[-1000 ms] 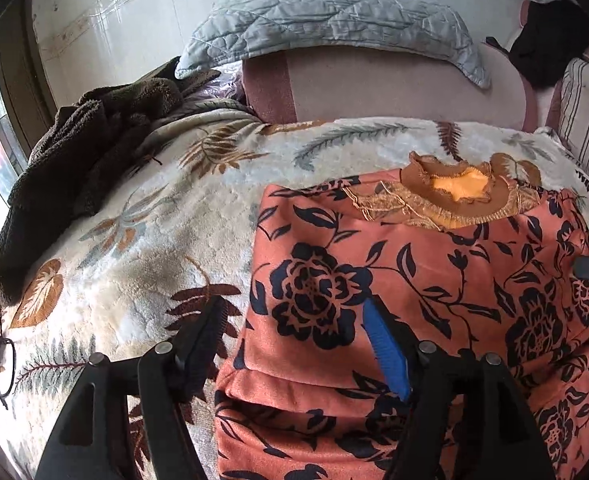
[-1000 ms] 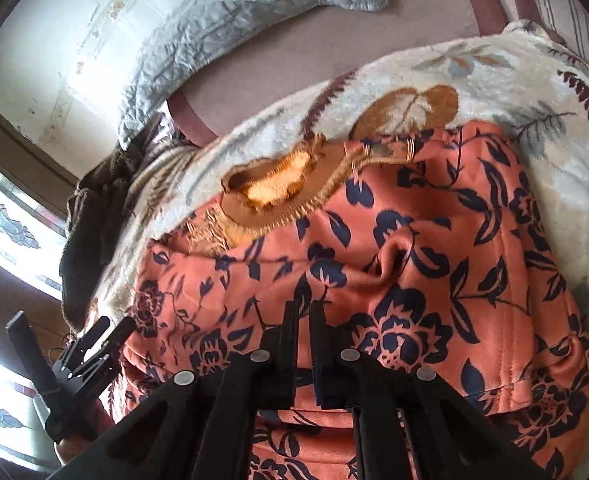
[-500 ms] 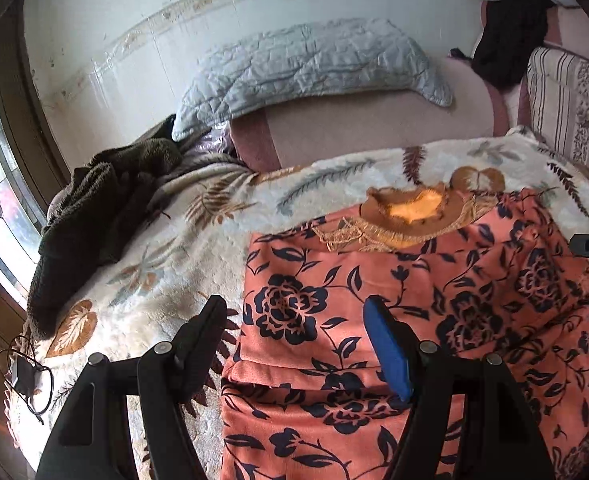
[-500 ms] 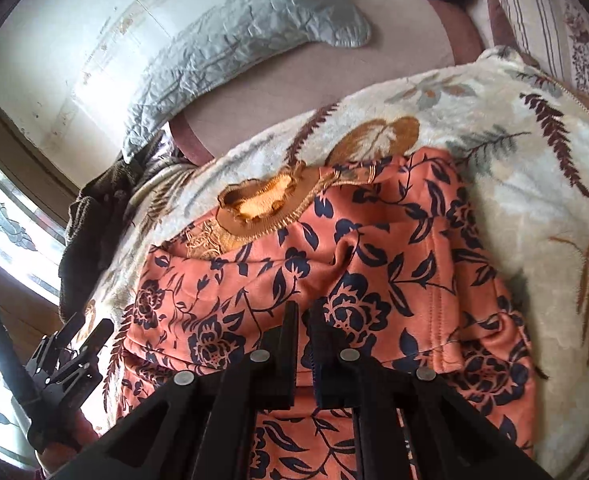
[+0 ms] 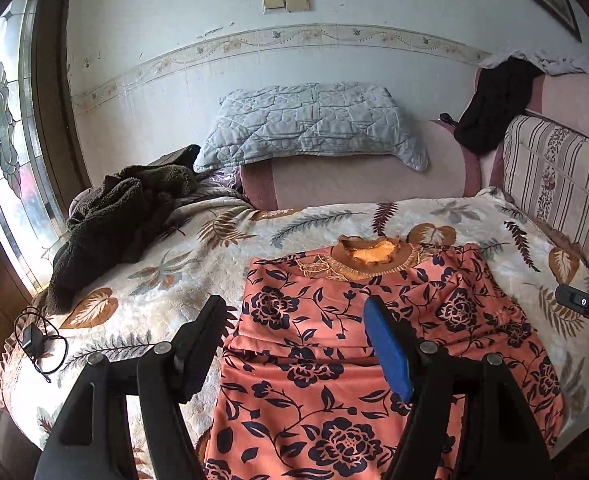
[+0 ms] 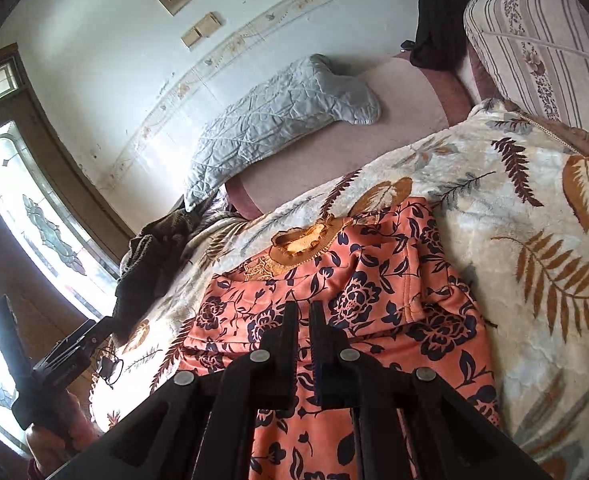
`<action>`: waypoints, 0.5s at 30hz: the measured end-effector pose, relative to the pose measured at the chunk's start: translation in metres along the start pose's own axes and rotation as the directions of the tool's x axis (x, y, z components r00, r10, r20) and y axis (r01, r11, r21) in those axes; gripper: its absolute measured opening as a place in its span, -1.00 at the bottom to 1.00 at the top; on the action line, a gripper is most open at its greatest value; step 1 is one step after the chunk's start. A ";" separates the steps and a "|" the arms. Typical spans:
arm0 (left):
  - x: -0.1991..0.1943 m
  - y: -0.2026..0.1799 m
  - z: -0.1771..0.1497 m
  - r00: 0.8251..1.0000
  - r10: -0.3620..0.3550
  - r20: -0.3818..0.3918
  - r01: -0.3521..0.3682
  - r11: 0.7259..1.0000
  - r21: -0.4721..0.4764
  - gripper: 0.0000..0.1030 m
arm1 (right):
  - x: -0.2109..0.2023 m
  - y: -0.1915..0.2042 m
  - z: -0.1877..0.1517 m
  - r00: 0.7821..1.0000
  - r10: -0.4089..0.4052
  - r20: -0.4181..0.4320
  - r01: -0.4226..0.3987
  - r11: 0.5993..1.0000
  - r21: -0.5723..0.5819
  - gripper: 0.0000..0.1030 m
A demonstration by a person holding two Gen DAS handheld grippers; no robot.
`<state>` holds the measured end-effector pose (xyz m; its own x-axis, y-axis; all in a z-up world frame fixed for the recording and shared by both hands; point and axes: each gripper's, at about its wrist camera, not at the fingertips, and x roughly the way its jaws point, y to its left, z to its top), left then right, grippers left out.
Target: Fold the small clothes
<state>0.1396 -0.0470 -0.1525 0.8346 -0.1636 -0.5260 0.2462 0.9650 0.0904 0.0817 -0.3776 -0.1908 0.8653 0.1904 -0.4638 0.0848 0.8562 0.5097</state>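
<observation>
- leaf-print blanket (image 5: pixel 166 280): cream plush cover with brown and grey leaves, spread over the whole bed; it carries everything named below.
- orange floral garment (image 5: pixel 334 344): lies flat on the blanket, from the centre of the left wrist view down to 6 o'clock, with its brown ruffled collar (image 5: pixel 370 254) at 12 o'clock of the cloth, toward the pillow. a horizontal fold ridge crosses it just below the middle. in the right wrist view the same garment (image 6: pixel 378 304) runs from the centre to 6 o'clock.
- quilted grey pillow (image 5: pixel 314 124): rests on the pink bolster at 12 o'clock, against the wall.
- dark fleece heap (image 5: pixel 110 216): bunched at 9 o'clock on the blanket, well apart from the garment.
- left gripper (image 5: pixel 298 336): held above the bed and tilted downward, jaws standing wide apart with nothing between them; one black finger hangs over the blanket beside the garment's left edge, the blue-padded finger (image 5: pixel 386 352) over the cloth. seen from the right wrist view it sits at 8 o'clock (image 6: pixel 90 334), gripped by a hand (image 6: pixel 50 440).
- right gripper (image 6: pixel 303 320): tilted downward above the garment's middle, fingers drawn almost together with only a slit between them, no cloth caught in it; its tip shows at 3 o'clock in the left wrist view (image 5: pixel 582 304).
- black charger and cable (image 5: pixel 34 344): at 8 o'clock on the blanket's edge.
</observation>
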 end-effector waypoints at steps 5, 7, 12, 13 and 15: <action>-0.036 0.000 0.006 0.999 0.003 0.054 -0.003 1.000 -0.003 0.40 | -0.030 0.002 -0.012 1.000 0.017 0.016 -0.017 1.000 -0.018 -0.85; -0.048 0.000 0.009 0.997 0.007 0.074 -0.006 1.000 -0.005 0.40 | -0.043 0.003 -0.017 0.999 0.028 0.026 -0.027 0.999 -0.022 -0.85; -0.077 0.002 0.011 0.994 0.011 0.109 -0.009 1.000 -0.024 0.61 | -0.080 0.016 -0.022 0.996 0.057 0.075 -0.053 0.997 -0.063 -0.65; -0.082 0.002 0.011 0.993 0.018 0.118 -0.015 1.000 -0.024 0.64 | -0.088 0.018 -0.022 0.994 0.067 0.088 -0.062 0.996 -0.066 -0.19; -0.091 0.001 0.011 0.991 0.024 0.129 -0.021 1.000 -0.019 0.66 | -0.104 0.024 -0.025 0.988 0.079 0.132 -0.070 0.995 -0.070 0.75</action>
<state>0.0692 -0.0336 -0.0955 0.8969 -0.1659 -0.4099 0.2190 0.9719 0.0860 -0.0188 -0.3651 -0.1480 0.9268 0.1922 -0.3226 -0.0108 0.8723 0.4888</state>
